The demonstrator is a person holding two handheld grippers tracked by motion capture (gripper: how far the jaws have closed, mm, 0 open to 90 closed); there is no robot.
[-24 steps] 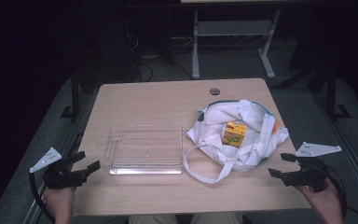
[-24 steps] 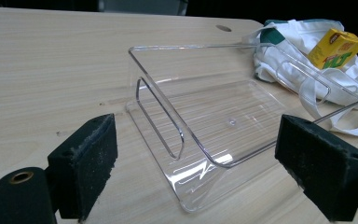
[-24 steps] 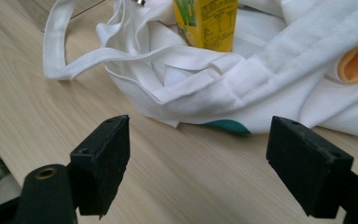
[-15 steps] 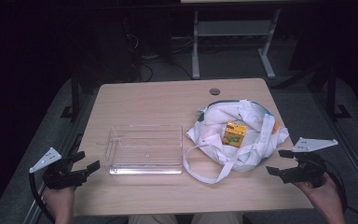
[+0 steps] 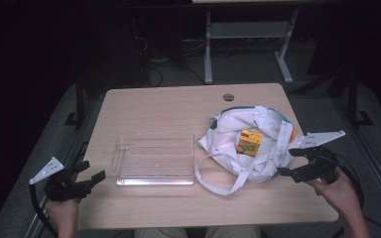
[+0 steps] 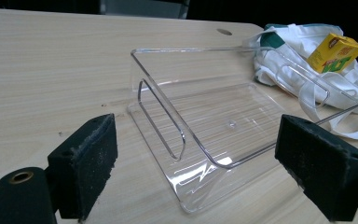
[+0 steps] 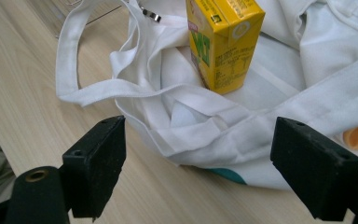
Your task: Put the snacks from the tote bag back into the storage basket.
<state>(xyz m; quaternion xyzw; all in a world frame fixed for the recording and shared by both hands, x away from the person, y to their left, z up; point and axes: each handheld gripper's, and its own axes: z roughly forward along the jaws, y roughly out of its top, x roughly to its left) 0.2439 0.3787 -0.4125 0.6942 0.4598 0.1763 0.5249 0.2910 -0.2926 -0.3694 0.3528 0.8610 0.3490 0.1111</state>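
Since the earlier frame our right tool (image 5: 291, 161) has edged inward over the tabletop (image 5: 168, 106) toward the crumpled white cloth tote bag (image 5: 268, 148), while our left tool (image 5: 87, 171) has kept its place beside the clear rectangular plastic tray (image 5: 154, 158). Both tools stand wide, nothing between their jaws. We judge this to be the approach: the small yellow juice carton (image 7: 223, 39) is the likely target, and it stands upright on the bag just ahead of the right tool. It looks stiff, flat-sided and light, with green lettering on its face. Next we would carry the right tool forward and up over the bag's folds, square its jaws to the carton's two sides, then close. The tray lies straight ahead of the left tool, empty.
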